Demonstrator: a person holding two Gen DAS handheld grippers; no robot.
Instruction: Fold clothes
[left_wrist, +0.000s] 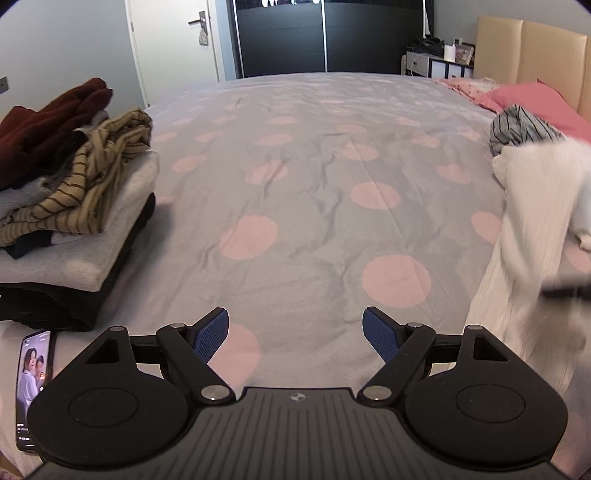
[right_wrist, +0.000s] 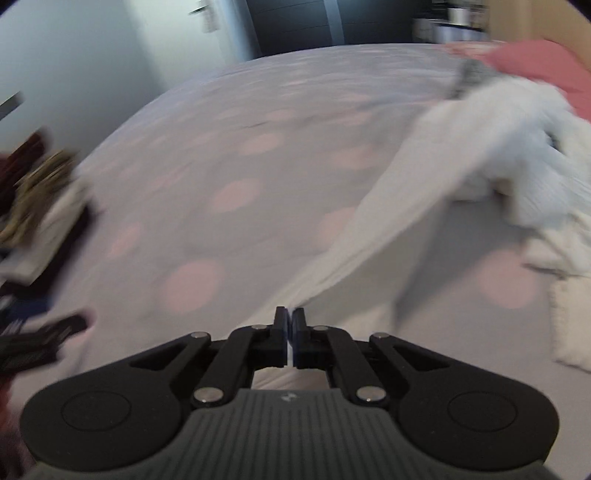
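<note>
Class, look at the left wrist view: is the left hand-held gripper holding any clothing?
No. The left hand-held gripper is open, with only the dotted bedspread between its blue pads.

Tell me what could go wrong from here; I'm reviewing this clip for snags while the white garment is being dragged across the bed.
1. The right gripper pinches only a thin edge of the white garment, so it may slip free.
2. The garment's far end lies bunched against the grey striped garment, which could get dragged along.
3. The left gripper is open and holds nothing, so the cloth may settle twisted.
</note>
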